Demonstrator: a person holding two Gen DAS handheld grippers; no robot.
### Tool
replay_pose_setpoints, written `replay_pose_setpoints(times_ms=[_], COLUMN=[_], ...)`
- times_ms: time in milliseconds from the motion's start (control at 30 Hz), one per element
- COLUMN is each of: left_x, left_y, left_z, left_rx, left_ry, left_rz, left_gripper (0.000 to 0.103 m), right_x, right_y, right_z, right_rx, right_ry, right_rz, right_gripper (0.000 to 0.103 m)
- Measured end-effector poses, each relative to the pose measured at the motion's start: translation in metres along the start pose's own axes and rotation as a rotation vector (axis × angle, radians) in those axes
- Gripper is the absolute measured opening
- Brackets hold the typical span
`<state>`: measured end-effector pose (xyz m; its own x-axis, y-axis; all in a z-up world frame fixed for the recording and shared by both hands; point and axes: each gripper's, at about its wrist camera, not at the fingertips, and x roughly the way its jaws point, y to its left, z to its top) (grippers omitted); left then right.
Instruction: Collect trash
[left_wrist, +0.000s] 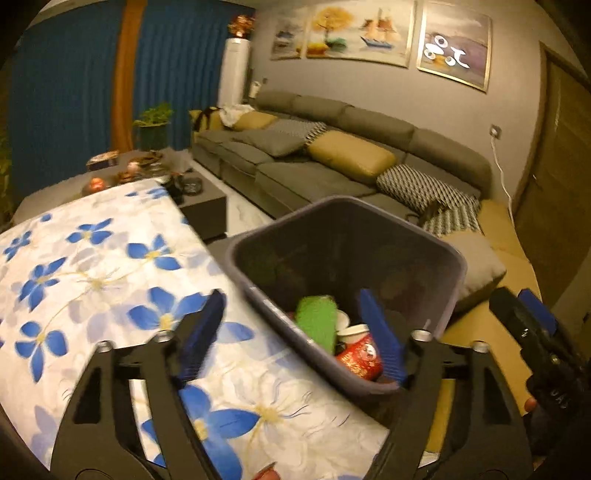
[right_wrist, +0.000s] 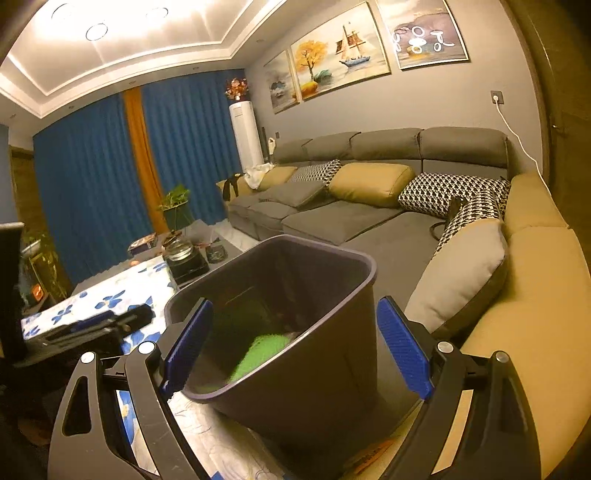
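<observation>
Desk under a white cloth with blue flowers (left_wrist: 110, 266) shows no loose litter in either view. Beside it, the dark grey plastic bin (left_wrist: 343, 258) already holds a green spongy piece (left_wrist: 317, 321) and a red printed cup (left_wrist: 360, 360), so collection looks nearly done. Left gripper (left_wrist: 295, 332) and right gripper (right_wrist: 295, 350) both have fingers spread wide, holding nothing.
</observation>
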<state>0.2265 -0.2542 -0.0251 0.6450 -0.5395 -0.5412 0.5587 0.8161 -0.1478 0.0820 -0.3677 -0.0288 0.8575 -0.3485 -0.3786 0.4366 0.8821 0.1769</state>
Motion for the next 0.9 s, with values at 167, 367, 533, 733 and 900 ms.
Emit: replay_pose_setpoints(times_ms=[167,367,533,733,900], left_x=[-0.035,-0.083,-0.120,-0.155,-0.176], left_y=[0.008,0.014,0.020,0.027,0.032], left_z=[-0.015,-0.036,-0.052,-0.063,-0.070], left_rx=[0.005,0.020,0.013,-0.011,-0.026], left_ry=[-0.030,-0.063,-0.081,-0.113,-0.130], left_rz=[0.150,0.276,0.317,0.323,0.318], left_gripper=[0.093,0.097,0.097,0.097,0.097], right_x=[-0.012,-0.038,-0.058,-0.087,-0.107], right_y=[0.016,0.043,0.059,0.076,0.086], right_z=[-0.003,-0.010,-0.018,-0.024,-0.027], right_rx=[-0.061,-0.128,-0.151,-0.189,-0.207], right_ry=[-0.009,-0.015,-0.003,-0.026,-0.035], right_rz=[0.011,0.030,0.061,0.060,0.050], right_gripper=[0.087,0.088,0.089,0.095,0.096])
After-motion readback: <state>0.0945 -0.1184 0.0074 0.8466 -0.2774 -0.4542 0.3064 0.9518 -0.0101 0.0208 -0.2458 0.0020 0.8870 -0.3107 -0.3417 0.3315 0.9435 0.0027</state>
